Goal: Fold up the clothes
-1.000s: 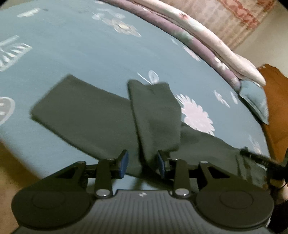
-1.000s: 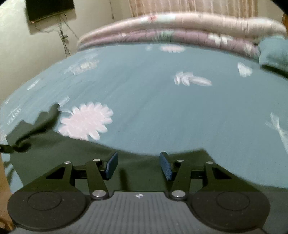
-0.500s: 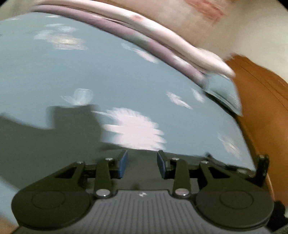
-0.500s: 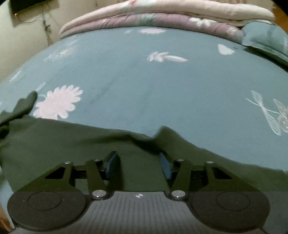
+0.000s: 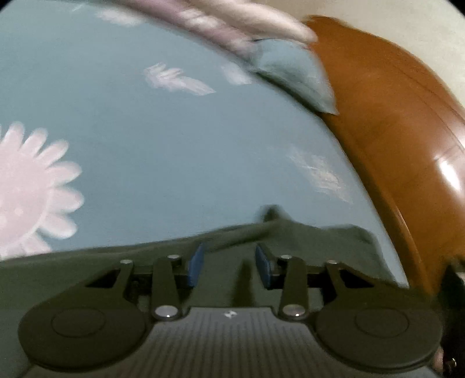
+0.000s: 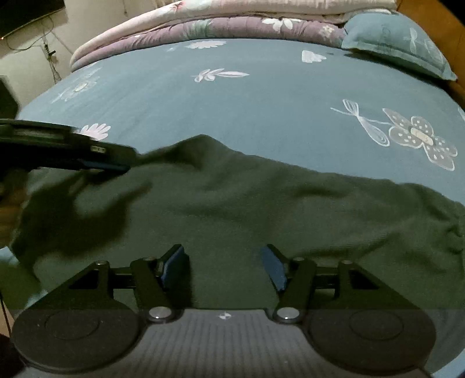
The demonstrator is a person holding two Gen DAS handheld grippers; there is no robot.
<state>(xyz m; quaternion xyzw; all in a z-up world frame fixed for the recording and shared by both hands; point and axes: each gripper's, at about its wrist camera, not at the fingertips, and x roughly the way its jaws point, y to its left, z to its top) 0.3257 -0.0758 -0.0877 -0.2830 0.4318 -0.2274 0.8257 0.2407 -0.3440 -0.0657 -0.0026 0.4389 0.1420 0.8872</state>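
Observation:
A dark green garment (image 6: 261, 209) lies spread across the teal flowered bed sheet (image 6: 247, 96), with a raised wrinkle near its far edge. My right gripper (image 6: 225, 263) hovers low over the garment's near part, open, with only flat cloth showing between its blue pads. My left gripper (image 5: 229, 261) is open too, over the garment (image 5: 305, 247) near its rumpled far edge, where a ridge of cloth runs between the fingers. In the right wrist view the left gripper (image 6: 87, 151) reaches in from the left, its tip at the raised edge.
A brown wooden headboard (image 5: 392, 122) borders the bed on the right of the left wrist view. A teal pillow (image 6: 401, 43) and folded quilts (image 6: 232, 20) lie along the far side. Bare sheet stretches beyond the garment.
The left gripper has swung right along the garment, from the folded sleeves toward the headboard end. The right gripper has moved forward over the cloth. Both jaws stayed apart.

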